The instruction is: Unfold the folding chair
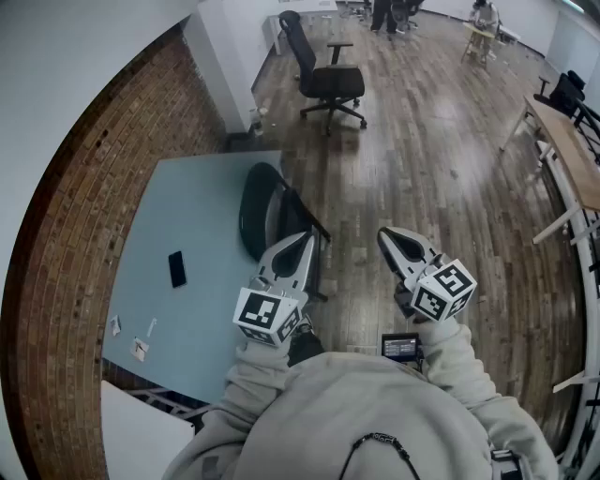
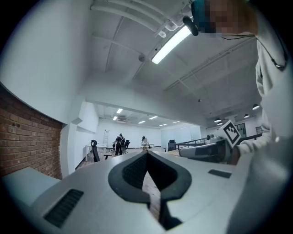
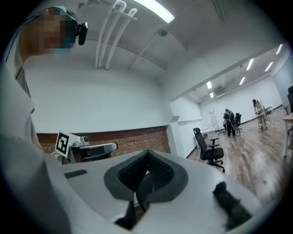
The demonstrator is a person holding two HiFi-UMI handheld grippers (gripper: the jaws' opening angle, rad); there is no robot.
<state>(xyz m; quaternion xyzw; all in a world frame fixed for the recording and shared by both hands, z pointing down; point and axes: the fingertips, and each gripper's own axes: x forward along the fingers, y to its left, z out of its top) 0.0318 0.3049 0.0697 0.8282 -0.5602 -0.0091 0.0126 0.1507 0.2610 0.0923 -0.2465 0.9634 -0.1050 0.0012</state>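
Observation:
The black folding chair (image 1: 265, 210) stands folded flat, leaning against the right edge of the light blue table (image 1: 178, 187). My left gripper (image 1: 305, 238) is held level just in front of the chair's frame, its jaws shut with nothing between them; whether it touches the frame cannot be told. My right gripper (image 1: 384, 234) hovers over the wooden floor to the chair's right, also shut and empty. The left gripper view shows my shut left gripper (image 2: 147, 153) pointing across the room, and the right gripper view shows my shut right gripper (image 3: 147, 153) aimed toward the brick wall.
A black phone (image 1: 177, 268) and small scraps lie on the table. A black office chair (image 1: 328, 80) stands farther back on the wooden floor. Wooden desks (image 1: 572, 150) line the right side. A brick wall (image 1: 66, 234) curves along the left. People (image 1: 384, 11) stand far away.

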